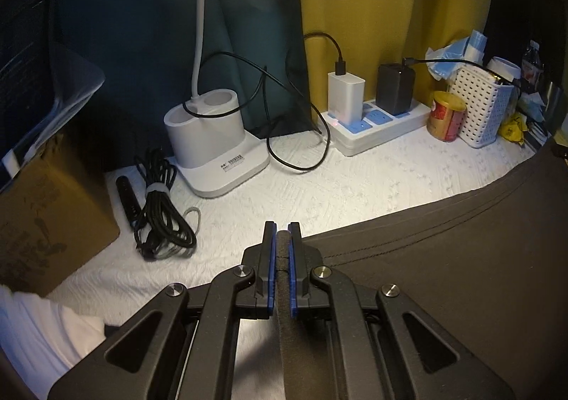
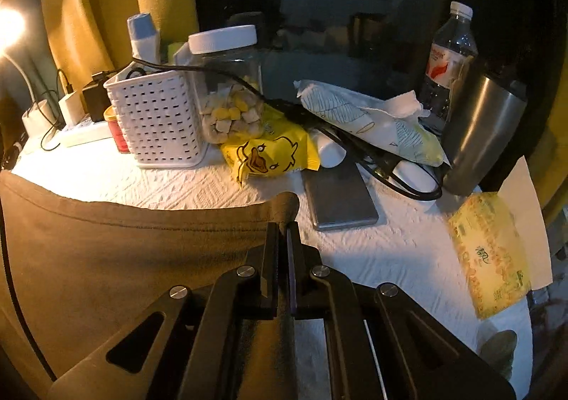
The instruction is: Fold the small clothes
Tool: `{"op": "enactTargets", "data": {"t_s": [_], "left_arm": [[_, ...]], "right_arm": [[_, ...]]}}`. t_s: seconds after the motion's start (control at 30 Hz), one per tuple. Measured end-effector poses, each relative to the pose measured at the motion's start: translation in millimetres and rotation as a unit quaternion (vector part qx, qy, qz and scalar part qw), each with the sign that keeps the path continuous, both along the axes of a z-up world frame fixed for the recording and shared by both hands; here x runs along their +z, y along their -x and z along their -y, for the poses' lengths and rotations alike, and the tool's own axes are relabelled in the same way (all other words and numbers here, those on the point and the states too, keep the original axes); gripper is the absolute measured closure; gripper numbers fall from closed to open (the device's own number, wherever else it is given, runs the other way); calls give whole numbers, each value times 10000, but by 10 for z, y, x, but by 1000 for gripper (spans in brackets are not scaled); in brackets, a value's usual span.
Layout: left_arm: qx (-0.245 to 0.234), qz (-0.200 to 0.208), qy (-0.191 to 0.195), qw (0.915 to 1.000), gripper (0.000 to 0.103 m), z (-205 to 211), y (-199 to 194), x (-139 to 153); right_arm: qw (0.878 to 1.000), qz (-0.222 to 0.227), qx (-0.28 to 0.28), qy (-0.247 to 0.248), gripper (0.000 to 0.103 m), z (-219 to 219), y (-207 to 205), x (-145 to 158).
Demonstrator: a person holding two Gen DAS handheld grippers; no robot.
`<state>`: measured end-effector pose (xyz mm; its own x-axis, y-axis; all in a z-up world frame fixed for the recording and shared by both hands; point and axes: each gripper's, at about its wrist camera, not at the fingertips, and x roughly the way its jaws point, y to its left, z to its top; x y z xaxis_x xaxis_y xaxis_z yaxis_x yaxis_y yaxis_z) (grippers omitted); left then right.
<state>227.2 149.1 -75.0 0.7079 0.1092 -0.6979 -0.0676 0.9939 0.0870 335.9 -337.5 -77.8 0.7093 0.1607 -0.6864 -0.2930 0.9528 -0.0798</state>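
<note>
With the left claw [image 1: 283, 233] and right claw [image 2: 283, 226] each clamped shut on a hem corner of the garment [image 1: 461, 258] over the table [image 1: 319, 194], you needed level, taut travel.

**Clearance around the table, both wrist views**

We note open white table cover [image 1: 355, 187] ahead of the left gripper [image 1: 283, 227], running to the back row. That row blocks passage: lamp base [image 1: 213, 147], looping black cable [image 1: 294, 137], power strip [image 1: 376, 130] with chargers, red can [image 1: 446, 115], white basket [image 1: 482, 108]. A cardboard box [image 1: 46, 208] and coiled cords [image 1: 159, 208] close the left side. Ahead of the right gripper [image 2: 283, 226] a phone [image 2: 337, 194] lies near; behind it crowd a yellow snack bag [image 2: 269, 155], jar [image 2: 227, 87] and steel tumbler [image 2: 479, 130]. A tissue pack [image 2: 491, 254] flanks the right edge.
</note>
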Motion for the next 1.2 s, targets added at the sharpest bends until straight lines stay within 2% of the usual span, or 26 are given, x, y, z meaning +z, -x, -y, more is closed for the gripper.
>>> {"op": "enactTargets", "data": {"t_s": [0.3, 0.37, 0.67, 0.7, 0.73, 0.77, 0.8, 0.83, 0.87, 1.2], "left_arm": [[7, -493, 206, 9986, 98, -30, -172, -306], [72, -594, 141, 9981, 97, -26, -178, -361], [257, -586, 309, 9975, 92, -74, -85, -294], [262, -572, 328, 9975, 88, -74, -66, -281], [282, -572, 322, 9974, 80, -74, -30, -270], [301, -564, 323, 9974, 53, -78, -1, -261], [332, -519, 357, 9975, 33, -84, 59, -255], [333, -479, 406, 9975, 31, -91, 98, -249], [314, -476, 479, 9972, 31, -96, 153, -246], [305, -322, 614, 9971, 31, -30, 530, -114]], "right_arm": [[9991, -405, -97, 116, 98, -43, -137, -290], [9987, -484, -112, 127, 98, -57, -150, -345], [9979, -564, -272, 143, 98, -30, -135, -358], [9979, -562, -296, 141, 97, -23, -132, -354], [9977, -560, -340, 145, 92, -16, -117, -349], [9976, -555, -381, 165, 86, -8, -110, -344], [9972, -557, -446, 204, 71, -1, -94, -343], [9969, -559, -500, 232, 58, 6, -71, -344], [9968, -554, -523, 227, 56, 24, -41, -338], [9969, -444, -636, 162, 56, 222, 390, -186]]}}
